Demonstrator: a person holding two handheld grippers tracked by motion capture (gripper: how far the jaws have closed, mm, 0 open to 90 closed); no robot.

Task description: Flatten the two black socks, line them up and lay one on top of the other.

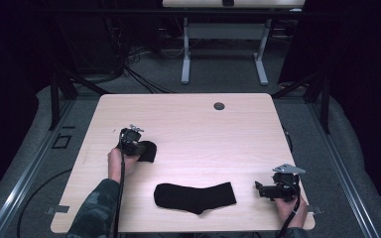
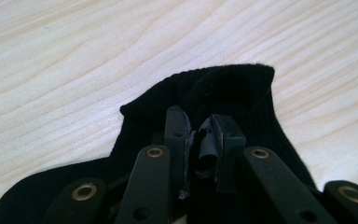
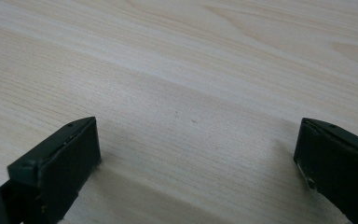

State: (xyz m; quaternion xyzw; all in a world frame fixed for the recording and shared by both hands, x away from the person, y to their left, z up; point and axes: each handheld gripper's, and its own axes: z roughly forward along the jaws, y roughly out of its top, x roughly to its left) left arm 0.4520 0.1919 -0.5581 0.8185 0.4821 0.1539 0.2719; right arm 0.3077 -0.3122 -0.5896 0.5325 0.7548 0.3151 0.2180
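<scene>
Two black socks lie on the light wooden table (image 1: 188, 124). One sock (image 1: 150, 151) is bunched at the left, and my left gripper (image 1: 138, 147) sits right on it. In the left gripper view the jaws of the left gripper (image 2: 199, 126) stand almost together, with a fold of that sock (image 2: 233, 84) pinched between the pads. The other sock (image 1: 194, 197) lies flat near the front edge, apart from both grippers. My right gripper (image 1: 259, 188) rests at the front right, pointing left toward that sock. In the right gripper view the right gripper (image 3: 196, 128) is wide open over bare wood.
A round cable hole (image 1: 219, 105) sits near the table's far edge. Beyond it stands another desk on white legs (image 1: 185, 59), with cables on the grey floor. Dark curtains and black frame posts flank both sides.
</scene>
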